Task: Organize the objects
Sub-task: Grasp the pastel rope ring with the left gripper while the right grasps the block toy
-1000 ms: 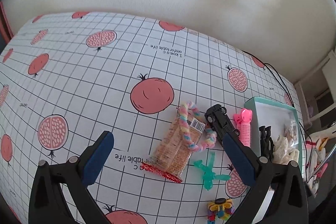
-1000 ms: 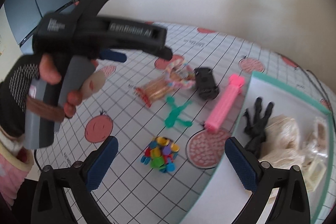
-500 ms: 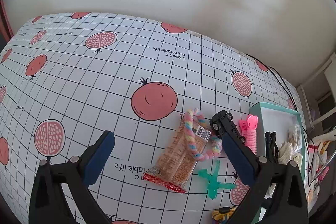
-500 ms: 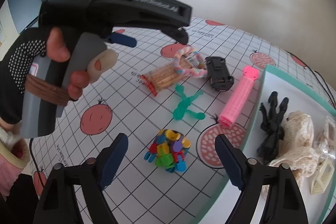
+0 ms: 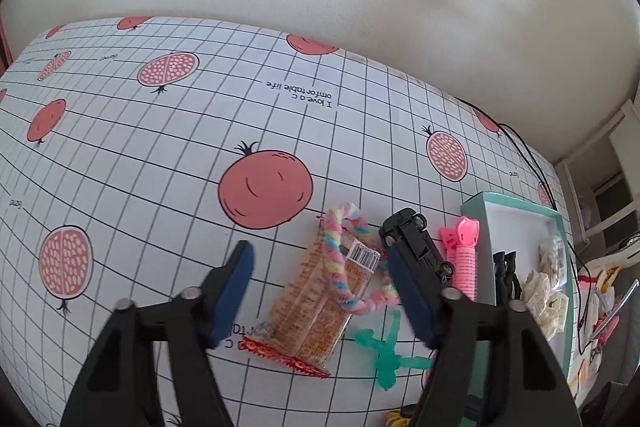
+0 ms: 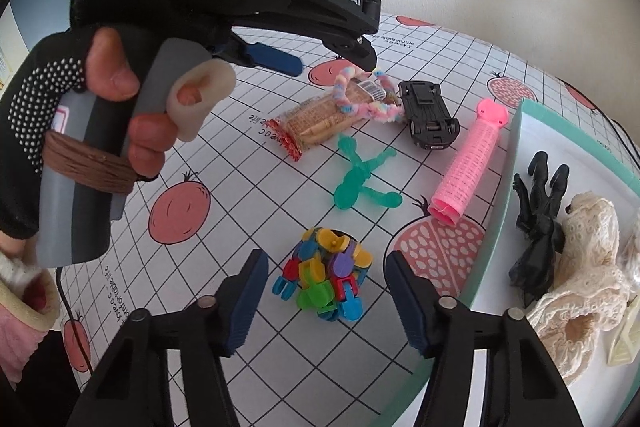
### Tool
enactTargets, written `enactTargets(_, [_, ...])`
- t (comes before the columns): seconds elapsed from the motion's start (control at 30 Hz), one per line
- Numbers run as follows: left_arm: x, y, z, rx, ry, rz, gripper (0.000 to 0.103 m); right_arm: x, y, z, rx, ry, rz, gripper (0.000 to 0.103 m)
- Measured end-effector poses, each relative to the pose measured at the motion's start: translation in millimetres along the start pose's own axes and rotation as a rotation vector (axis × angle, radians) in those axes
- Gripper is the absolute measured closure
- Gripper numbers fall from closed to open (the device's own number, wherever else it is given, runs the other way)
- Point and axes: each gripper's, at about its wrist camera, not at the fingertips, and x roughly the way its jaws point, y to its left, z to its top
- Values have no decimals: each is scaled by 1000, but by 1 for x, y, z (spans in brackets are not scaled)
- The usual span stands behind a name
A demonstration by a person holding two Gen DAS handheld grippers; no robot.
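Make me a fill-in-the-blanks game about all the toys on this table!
1. The toy car lies upside down and its colour is ____.
2. The fuzzy pastel loop rests partly on top of the ____ packet.
3. The black hair clip lies inside the ____, next to the lace cloth.
4. The right gripper has its jaws on either side of the colourful ____ ball.

Missing words: black; cracker; box; block
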Motion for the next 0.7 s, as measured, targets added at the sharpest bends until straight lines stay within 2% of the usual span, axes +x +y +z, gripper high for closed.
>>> enactTargets(0.07, [2, -1, 0, -2, 2, -6, 39, 2, 1, -1, -3, 6, 7, 48])
enactTargets(0.17, [5, -2, -1, 2, 1, 1, 49, 5, 2, -1, -7, 11, 8, 50])
enactTargets(0.47, [15, 2, -4, -7, 18, -8, 72, 4, 1, -2, 1, 8, 24, 52])
enactTargets(0.63, [12, 1, -4, -14, 2, -16, 89, 4, 0, -3, 4, 10, 33, 52])
enactTargets(0.7, [12, 1, -3, -20, 1, -21, 92, 4, 1, -3, 3, 11, 35, 53])
